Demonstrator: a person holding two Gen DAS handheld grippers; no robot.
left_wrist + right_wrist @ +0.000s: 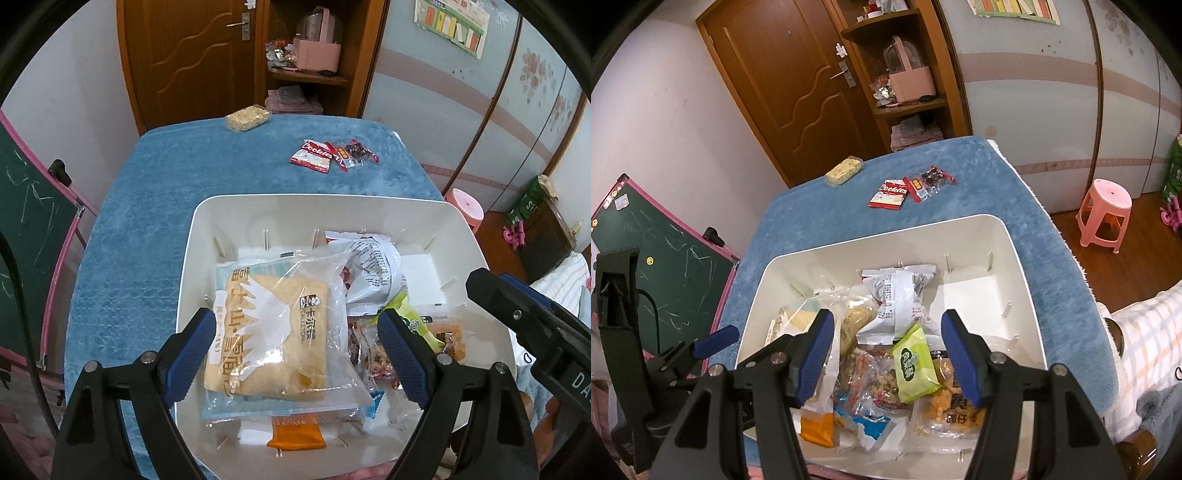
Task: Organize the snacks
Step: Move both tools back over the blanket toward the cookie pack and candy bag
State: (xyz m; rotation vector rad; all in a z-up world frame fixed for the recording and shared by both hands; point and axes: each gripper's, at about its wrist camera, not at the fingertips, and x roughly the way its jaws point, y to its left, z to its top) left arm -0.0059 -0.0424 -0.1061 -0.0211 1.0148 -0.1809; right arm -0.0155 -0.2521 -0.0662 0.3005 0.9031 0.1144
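On blue cloth [129,236] | white bin [369,210] | bread pack [273,332], mixed snacks

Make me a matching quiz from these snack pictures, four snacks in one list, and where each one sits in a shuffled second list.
Snacks:
1. Cookies packet
2. green packet
3. noodle block
4. large clear-wrapped cake

Places:
A. in the white bin, on the pile at its right side
B. far edge of the blue cloth, near the door
C. on the blue cloth beside a small red-ended packet
D. in the white bin, on its left side, between the open left tongs

Pairs: 1-C, 2-A, 3-B, 4-D
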